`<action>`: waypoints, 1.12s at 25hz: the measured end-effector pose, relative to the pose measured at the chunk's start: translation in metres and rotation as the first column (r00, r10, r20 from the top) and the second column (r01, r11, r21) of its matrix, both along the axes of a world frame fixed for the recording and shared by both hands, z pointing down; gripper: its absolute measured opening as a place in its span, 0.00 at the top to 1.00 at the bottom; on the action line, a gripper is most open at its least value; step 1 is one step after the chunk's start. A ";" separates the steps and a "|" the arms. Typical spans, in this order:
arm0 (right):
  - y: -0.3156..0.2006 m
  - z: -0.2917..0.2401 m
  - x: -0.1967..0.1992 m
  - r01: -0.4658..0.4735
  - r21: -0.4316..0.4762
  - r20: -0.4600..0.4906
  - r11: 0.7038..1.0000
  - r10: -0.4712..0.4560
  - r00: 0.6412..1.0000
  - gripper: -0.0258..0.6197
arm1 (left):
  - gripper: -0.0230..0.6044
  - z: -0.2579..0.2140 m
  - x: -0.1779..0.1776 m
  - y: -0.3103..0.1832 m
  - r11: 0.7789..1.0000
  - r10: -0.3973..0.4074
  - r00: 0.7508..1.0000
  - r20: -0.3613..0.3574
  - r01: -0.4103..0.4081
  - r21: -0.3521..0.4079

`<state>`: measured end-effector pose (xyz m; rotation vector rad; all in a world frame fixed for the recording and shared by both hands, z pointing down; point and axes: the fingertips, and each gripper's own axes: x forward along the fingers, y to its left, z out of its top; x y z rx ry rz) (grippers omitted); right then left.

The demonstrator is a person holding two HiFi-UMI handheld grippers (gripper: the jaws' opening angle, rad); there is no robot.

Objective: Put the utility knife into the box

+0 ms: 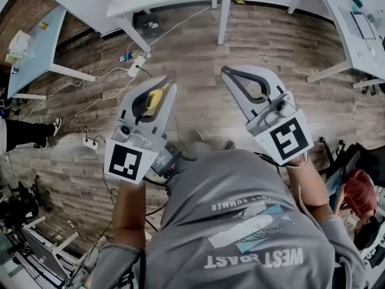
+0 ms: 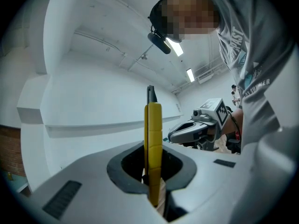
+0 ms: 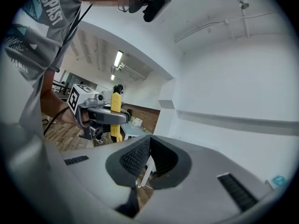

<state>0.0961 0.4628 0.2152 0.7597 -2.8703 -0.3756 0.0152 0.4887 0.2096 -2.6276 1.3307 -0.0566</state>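
Above the wooden floor (image 1: 180, 47), the left gripper (image 1: 162, 86) is clamped on the yellow utility knife (image 1: 154, 98). The knife stands upright across its jaws, dark end uppermost. Near it, level with it and apart from it, the right gripper (image 1: 228, 72) has its jaws closed together on nothing.

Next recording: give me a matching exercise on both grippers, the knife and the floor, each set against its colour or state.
Things:
1. left gripper
2. right gripper
3. utility knife
4. floor

Colour or state:
A. wooden planks
B. yellow
C. shut, nothing between the jaws
D. shut on something

Pairs: 1-D, 2-C, 3-B, 4-A
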 end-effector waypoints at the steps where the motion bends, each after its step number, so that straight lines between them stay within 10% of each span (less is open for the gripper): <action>1: -0.006 -0.001 -0.006 -0.010 0.006 -0.007 1.000 0.010 1.000 0.94 | 0.91 -0.001 -0.006 -0.006 1.000 0.012 1.000 -0.005 -0.012 0.007; 13: -0.062 -0.003 -0.055 -0.092 0.029 -0.066 0.995 0.094 0.993 0.94 | 0.91 0.002 -0.057 -0.070 0.996 0.089 0.994 -0.061 -0.088 0.027; 28: -0.154 0.001 -0.013 -0.005 -0.010 0.000 1.000 0.005 1.000 0.94 | 0.90 0.000 -0.018 -0.153 1.000 -0.023 1.000 -0.015 0.023 0.005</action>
